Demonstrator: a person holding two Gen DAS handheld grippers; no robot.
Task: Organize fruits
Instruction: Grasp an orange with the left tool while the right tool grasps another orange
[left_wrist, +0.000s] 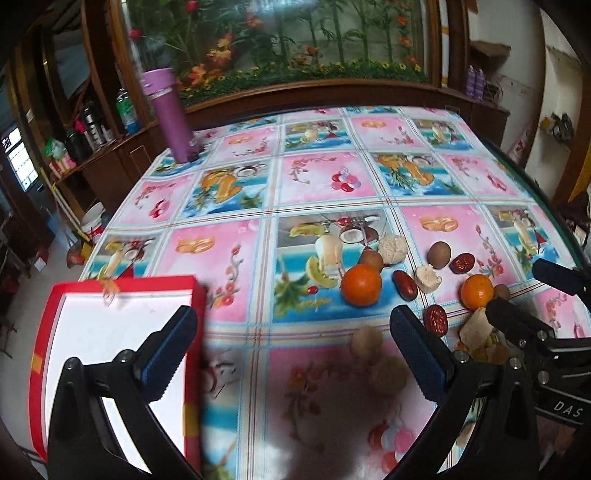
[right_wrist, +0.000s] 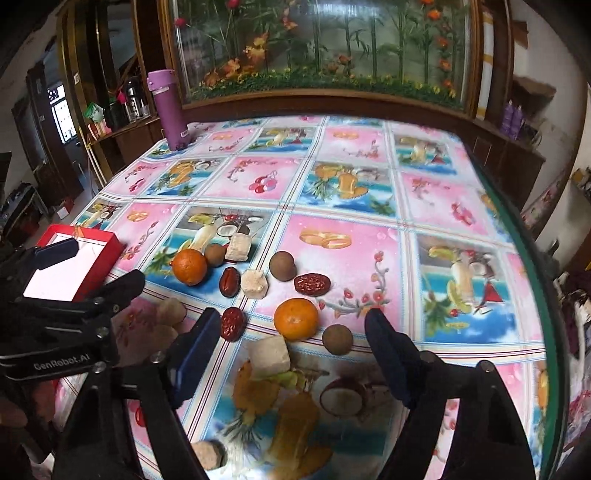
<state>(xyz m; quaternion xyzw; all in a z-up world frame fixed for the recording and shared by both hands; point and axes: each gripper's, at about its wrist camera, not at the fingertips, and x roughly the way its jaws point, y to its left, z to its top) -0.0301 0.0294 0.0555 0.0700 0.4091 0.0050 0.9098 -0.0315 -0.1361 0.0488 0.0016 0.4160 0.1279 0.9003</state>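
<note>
Two small oranges (right_wrist: 295, 318) (right_wrist: 189, 266), dark red dates (right_wrist: 312, 284), brown longans (right_wrist: 282, 266) and pale chunks (right_wrist: 254, 282) lie scattered on the fruit-print tablecloth. My right gripper (right_wrist: 291, 350) stands open low over the near pieces. A pale cube (right_wrist: 269, 356) lies between its fingers, untouched, and the near orange sits just ahead of the tips. My left gripper (left_wrist: 291, 347) is open and holds nothing. Its left finger hangs over a red box with a white inside (left_wrist: 110, 332). The same fruit pile (left_wrist: 361, 284) lies ahead to its right, beside the right gripper (left_wrist: 532, 295).
A purple flask (right_wrist: 171, 110) stands at the table's far left corner. The green glass table edge (right_wrist: 546, 295) curves down the right side. A wooden cabinet with a bamboo-painted glass panel (right_wrist: 332, 48) backs the table. Bottles fill the shelf (left_wrist: 92, 136) on the left.
</note>
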